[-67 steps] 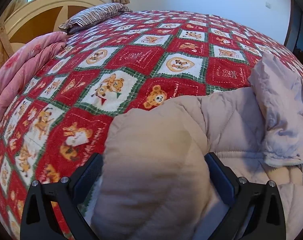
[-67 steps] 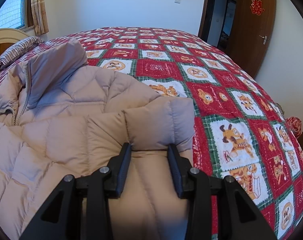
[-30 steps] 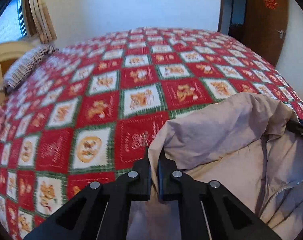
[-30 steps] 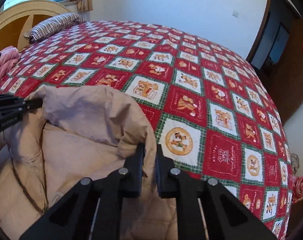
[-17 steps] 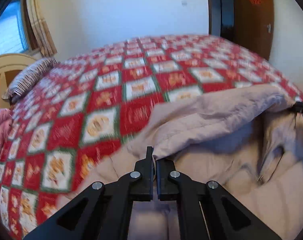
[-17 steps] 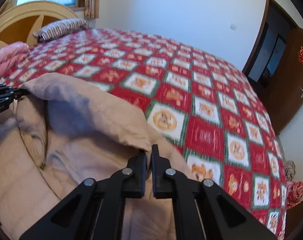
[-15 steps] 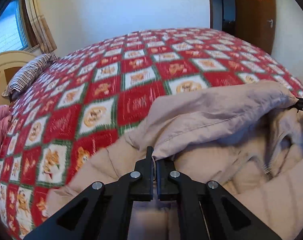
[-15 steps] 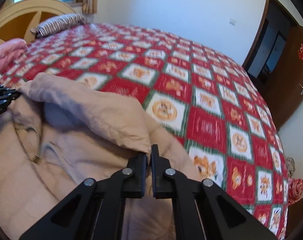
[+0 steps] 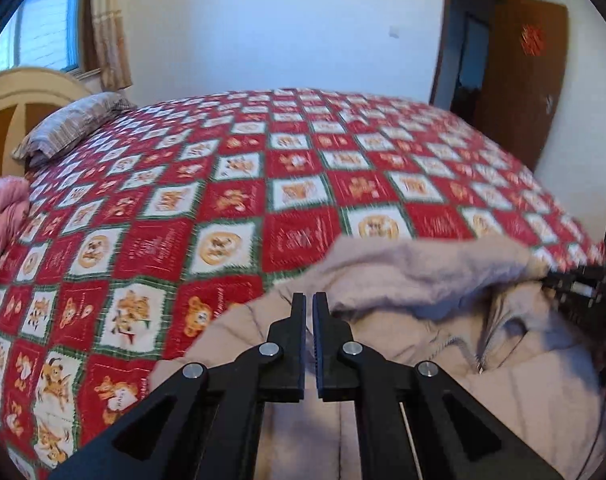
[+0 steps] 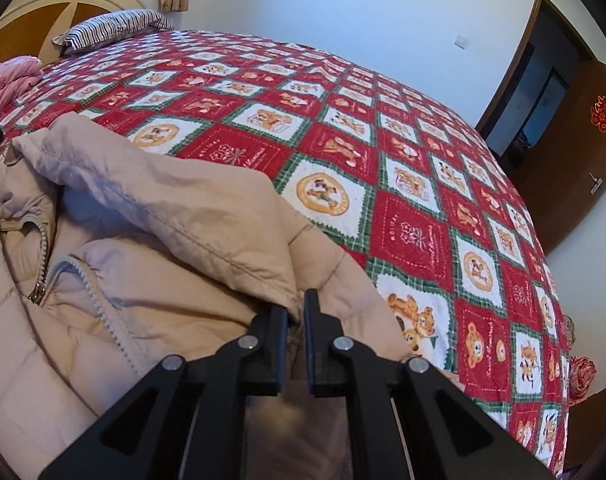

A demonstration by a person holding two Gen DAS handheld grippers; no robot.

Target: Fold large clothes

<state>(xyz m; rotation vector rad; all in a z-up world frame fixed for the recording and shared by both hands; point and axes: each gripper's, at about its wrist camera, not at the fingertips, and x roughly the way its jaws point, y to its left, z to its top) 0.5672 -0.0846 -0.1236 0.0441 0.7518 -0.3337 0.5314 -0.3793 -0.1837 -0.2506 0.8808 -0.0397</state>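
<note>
Holding the jacket (image 10: 151,208) hood edge, the left gripper (image 9: 309,300) and right gripper (image 10: 297,308) are both clamped on the cloth. Since a second ago the hood was carried over the jacket body on the bed (image 9: 231,200), so this fold looks nearly laid.

Matt quilted cloth jacket (image 10: 151,216) on a printed cotton-like bedspread (image 10: 403,184).

A beige quilted puffer jacket (image 10: 151,248) lies rumpled ahead of the jaws, its hood edge pinched between them, the zipper partly undone.
</note>
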